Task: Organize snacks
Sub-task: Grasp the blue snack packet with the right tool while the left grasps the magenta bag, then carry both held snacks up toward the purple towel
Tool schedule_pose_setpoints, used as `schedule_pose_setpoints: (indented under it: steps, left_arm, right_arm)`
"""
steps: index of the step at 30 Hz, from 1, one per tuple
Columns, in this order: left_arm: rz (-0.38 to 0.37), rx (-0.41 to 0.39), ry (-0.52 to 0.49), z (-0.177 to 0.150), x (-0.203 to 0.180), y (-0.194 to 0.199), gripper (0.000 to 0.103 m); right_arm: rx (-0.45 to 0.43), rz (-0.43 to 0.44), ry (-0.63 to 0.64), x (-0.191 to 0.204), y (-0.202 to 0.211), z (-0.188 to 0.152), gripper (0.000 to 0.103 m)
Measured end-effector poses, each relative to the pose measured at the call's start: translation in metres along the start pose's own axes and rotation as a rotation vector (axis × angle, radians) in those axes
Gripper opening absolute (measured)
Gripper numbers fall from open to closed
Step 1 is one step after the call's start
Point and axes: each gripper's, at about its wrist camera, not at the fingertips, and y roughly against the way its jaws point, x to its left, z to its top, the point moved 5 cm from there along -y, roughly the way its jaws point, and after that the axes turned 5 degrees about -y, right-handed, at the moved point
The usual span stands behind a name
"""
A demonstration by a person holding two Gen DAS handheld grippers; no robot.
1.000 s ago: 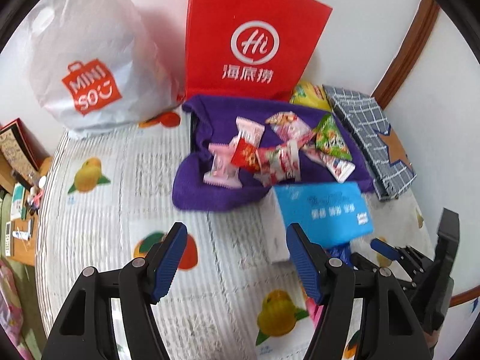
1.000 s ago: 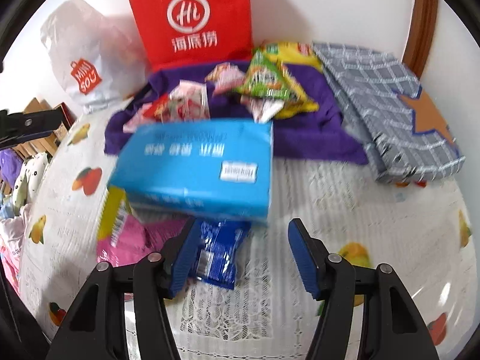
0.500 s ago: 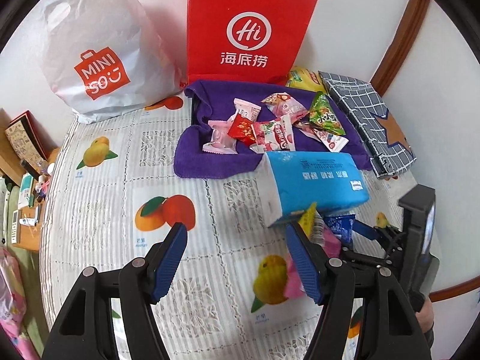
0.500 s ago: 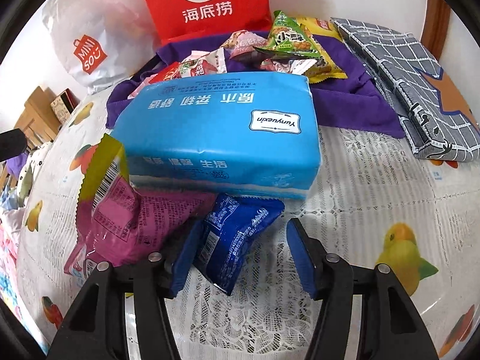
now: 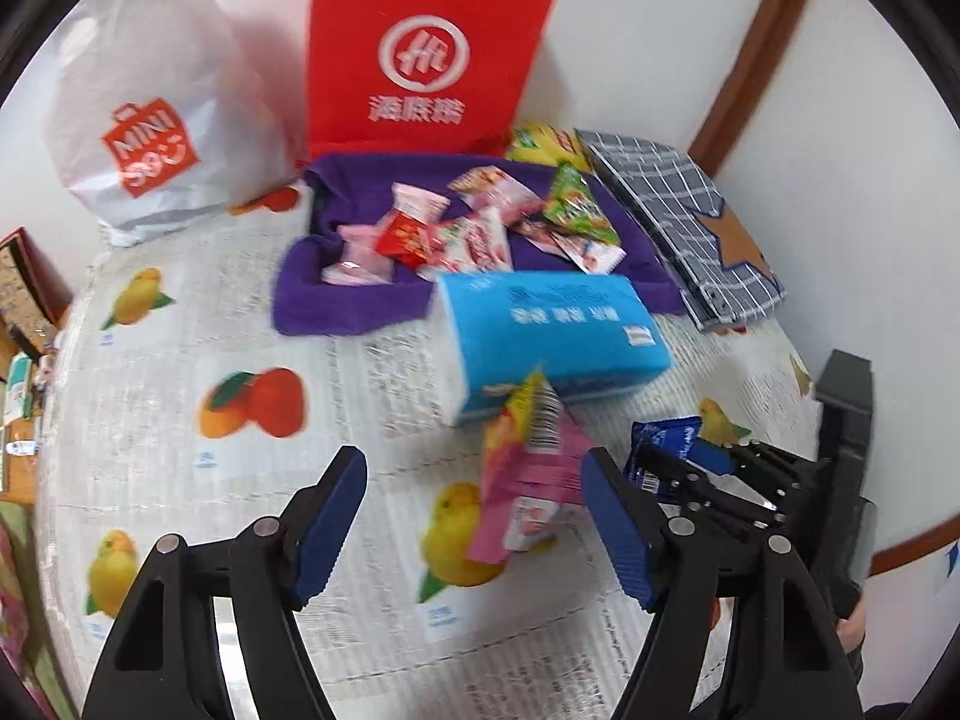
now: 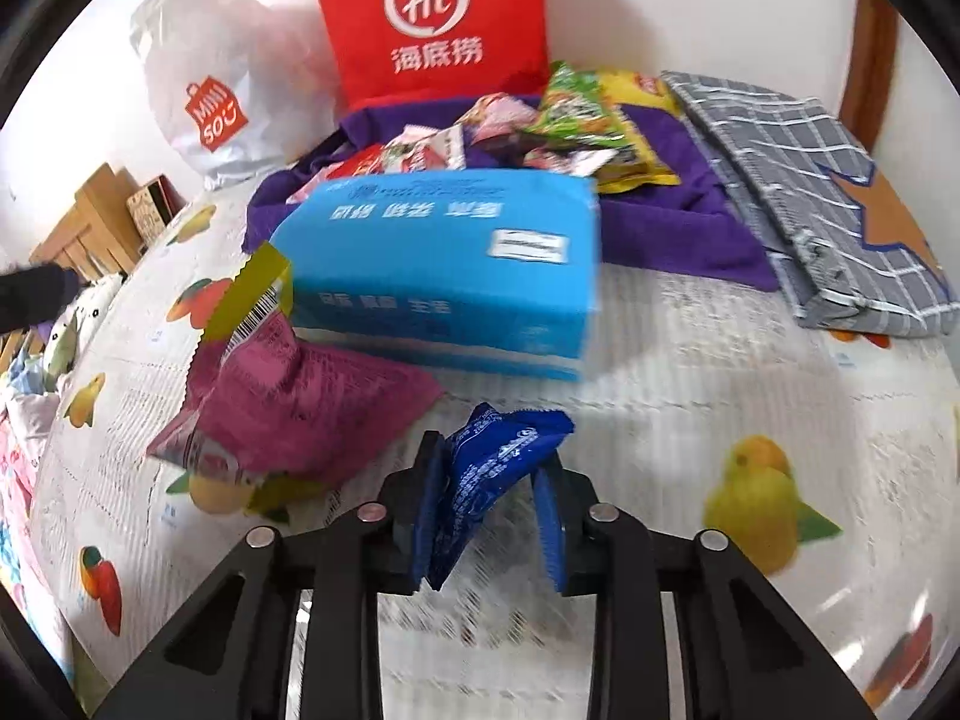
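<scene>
Blue snack packet (image 6: 492, 474) sits pinched between the pads of the right gripper (image 6: 489, 516), whose jaws have just been closing, near the tissue pack (image 6: 444, 276). Left gripper (image 5: 474, 516) has just been widening, nothing gripped; pink snack bag (image 5: 528, 480) lies between its fingers.

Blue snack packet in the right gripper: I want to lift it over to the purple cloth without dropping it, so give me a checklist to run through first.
1. Right gripper closed on the blue snack packet: ok; its jaws have just been closing with the packet between them.
2. Grip well centred: not ok, only the packet's near end is pinched.
3. Packet free of the pink snack bag: ok, a gap shows.
4. Blue tissue pack blocks the straight path to the purple cloth: not ok, lift over it.
5. Left gripper out of the way: ok, open, beside the pink bag.
</scene>
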Motion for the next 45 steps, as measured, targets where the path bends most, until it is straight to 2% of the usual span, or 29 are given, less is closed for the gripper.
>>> schedule_pose_setpoints:
  steps: [3, 9, 12, 15, 16, 17, 20, 24, 28, 29, 31, 33, 34, 38, 45]
  left_arm:
    - [-0.027, 0.021, -0.023, -0.004, -0.014, -0.016, 0.075]
    - [0.014, 0.070, -0.071, -0.009, -0.038, -0.051, 0.075]
    - [0.057, 0.099, -0.089, -0.009, -0.043, -0.066, 0.075]
    - [0.084, 0.129, -0.089, -0.010, -0.044, -0.080, 0.075]
    - [0.082, 0.137, -0.081, -0.011, -0.043, -0.083, 0.073]
    - [0.076, 0.141, -0.073, -0.011, -0.041, -0.085, 0.067]
    - [0.047, 0.129, -0.065, -0.012, -0.039, -0.083, 0.062]
    - [0.078, 0.104, -0.090, -0.014, -0.037, -0.072, 0.061]
    - [0.076, 0.079, -0.058, -0.013, -0.026, -0.057, 0.061]
    - [0.075, 0.074, -0.053, -0.011, -0.024, -0.055, 0.061]
    - [0.070, 0.059, -0.037, -0.009, -0.019, -0.049, 0.061]
    - [0.061, 0.043, -0.025, -0.006, -0.016, -0.042, 0.061]
    - [0.057, 0.037, -0.021, -0.005, -0.015, -0.040, 0.061]
    - [0.039, 0.016, -0.006, -0.001, -0.011, -0.032, 0.061]
    - [0.002, -0.018, 0.028, 0.017, -0.001, -0.019, 0.061]
  right_arm:
    - [-0.007, -0.008, 0.000, -0.013, 0.011, -0.009, 0.028]
    - [-0.006, -0.011, -0.020, -0.040, 0.025, -0.023, 0.031]
    - [-0.006, -0.027, -0.035, -0.053, 0.034, -0.025, 0.042]
    - [-0.021, 0.008, -0.049, -0.056, 0.043, -0.027, 0.057]
    - [-0.020, 0.013, -0.050, -0.056, 0.043, -0.029, 0.064]
    - [-0.018, 0.011, -0.047, -0.055, 0.041, -0.030, 0.065]
    - [-0.001, 0.005, -0.065, -0.052, 0.029, -0.032, 0.065]
    - [0.013, 0.019, -0.139, -0.052, 0.010, -0.030, 0.065]
    - [-0.007, 0.008, -0.169, -0.049, 0.000, -0.022, 0.065]
    - [-0.006, -0.011, -0.161, -0.047, -0.003, -0.021, 0.063]
    - [0.012, -0.105, -0.094, -0.040, -0.008, -0.019, 0.046]
    - [0.026, -0.141, -0.044, -0.034, -0.008, -0.018, 0.042]
    - [0.024, -0.131, -0.046, -0.034, -0.007, -0.018, 0.040]
    - [-0.002, -0.099, -0.070, -0.038, 0.008, -0.009, 0.039]
    - [-0.064, -0.046, -0.062, -0.028, 0.040, 0.025, 0.039]
